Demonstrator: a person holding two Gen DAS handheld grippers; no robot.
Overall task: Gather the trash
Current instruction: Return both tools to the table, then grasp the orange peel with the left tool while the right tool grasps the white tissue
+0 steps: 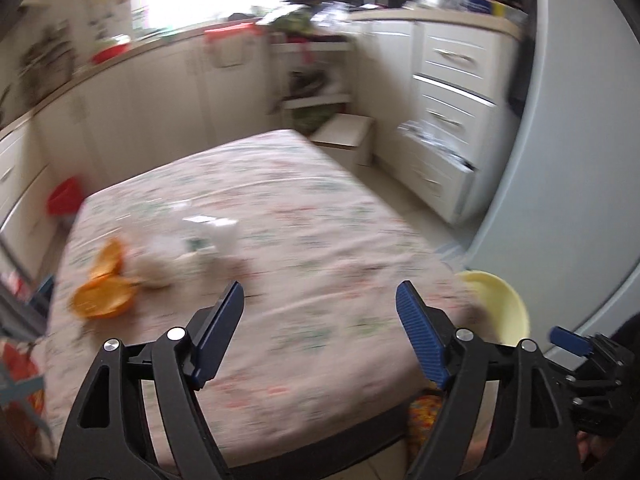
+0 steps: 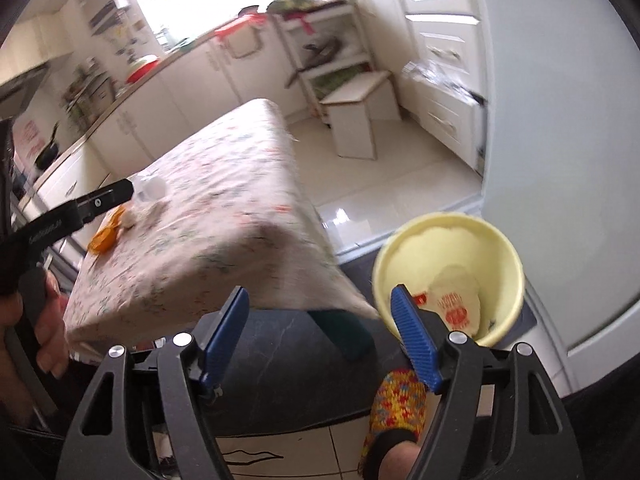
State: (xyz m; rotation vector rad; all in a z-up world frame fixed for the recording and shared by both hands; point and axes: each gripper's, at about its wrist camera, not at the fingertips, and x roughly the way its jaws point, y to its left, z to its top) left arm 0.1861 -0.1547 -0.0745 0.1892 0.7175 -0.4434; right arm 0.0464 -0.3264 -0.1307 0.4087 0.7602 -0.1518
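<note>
Your left gripper [image 1: 320,312] gaped wide, empty, peel [image 1: 102,284] at 10 o'clock, right gripper [image 2: 320,316] wide, gripping nothing, finger inside the cup [image 2: 448,276].

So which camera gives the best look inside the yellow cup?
The right wrist view: the yellow cup faces the lens, showing crumpled wrappers already inside. The left wrist view catches only a blurred part of its rim and inner wall past the table's corner, contents hidden.

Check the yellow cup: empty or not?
Not empty: the yellow cup, tipped toward the camera, shows a crumpled printed wrapper lying inside.
</note>
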